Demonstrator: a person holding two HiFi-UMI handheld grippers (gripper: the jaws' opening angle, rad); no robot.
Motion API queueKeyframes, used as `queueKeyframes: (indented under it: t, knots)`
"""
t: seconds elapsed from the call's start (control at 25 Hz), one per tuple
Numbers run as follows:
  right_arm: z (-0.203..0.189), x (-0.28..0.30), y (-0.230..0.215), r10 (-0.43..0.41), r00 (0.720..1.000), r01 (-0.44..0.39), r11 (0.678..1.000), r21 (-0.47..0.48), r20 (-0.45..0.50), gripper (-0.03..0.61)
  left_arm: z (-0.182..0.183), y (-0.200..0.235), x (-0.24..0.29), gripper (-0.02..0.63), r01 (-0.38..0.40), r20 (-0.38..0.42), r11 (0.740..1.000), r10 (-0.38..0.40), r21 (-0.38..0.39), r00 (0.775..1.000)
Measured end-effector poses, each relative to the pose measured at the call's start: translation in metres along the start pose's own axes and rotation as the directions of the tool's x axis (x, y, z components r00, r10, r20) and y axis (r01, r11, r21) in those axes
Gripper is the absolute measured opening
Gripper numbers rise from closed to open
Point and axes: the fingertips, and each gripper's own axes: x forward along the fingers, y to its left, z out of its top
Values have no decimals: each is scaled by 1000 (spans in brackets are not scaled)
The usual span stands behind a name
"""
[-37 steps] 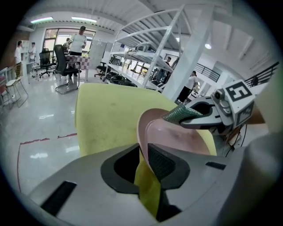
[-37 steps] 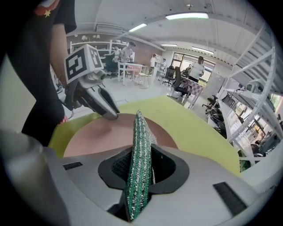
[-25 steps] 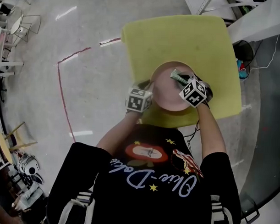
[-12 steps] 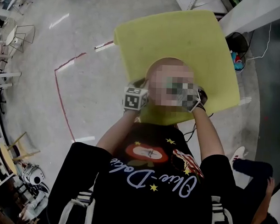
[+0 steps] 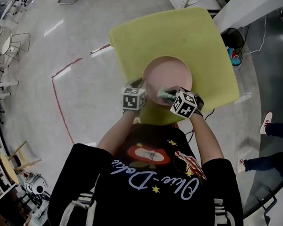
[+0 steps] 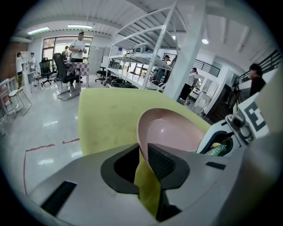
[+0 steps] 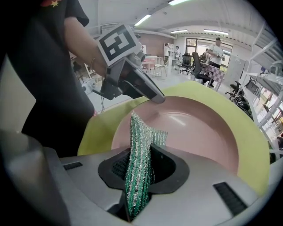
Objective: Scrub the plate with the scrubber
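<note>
Head view hides my jaws under the marker cubes, so only the gripper views show the grips. My left gripper (image 6: 142, 165) pinches the rim of the pink plate (image 6: 172, 132), and my right gripper (image 7: 140, 172) clamps the green scrubber (image 7: 139, 137) (free end over the plate's near side). The plate is on a yellow table (image 5: 190, 33) above a glossy grey floor (image 5: 65, 42). Shelving racks (image 6: 146, 48) show only in the left gripper view.

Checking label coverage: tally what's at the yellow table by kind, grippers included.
pink plate: 1
green scrubber: 1
yellow table: 1
grippers: 2, the left gripper and the right gripper
Total: 5
</note>
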Motion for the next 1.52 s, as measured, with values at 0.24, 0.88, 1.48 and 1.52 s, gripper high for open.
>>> queueKeyframes:
  t: [0.24, 0.88, 1.48, 1.52]
  knots:
    - [3, 0, 17, 46, 999, -46, 999, -2, 20, 63, 1, -1, -2, 46, -2, -1, 1000, 2, 8, 1000]
    - [26, -28, -46, -122, 982, 129, 991, -43, 142, 64, 6, -7, -3, 49, -4, -24, 1000, 4, 2, 1000]
    - [12, -11, -114, -253, 967, 252, 966, -59, -4, 64, 5, -4, -6, 49, -5, -27, 1000, 5, 10, 1000]
    - [8, -11, -110, -252, 968, 251, 966, -54, -13, 64, 4, -4, -7, 49, -4, -27, 1000, 4, 10, 1000]
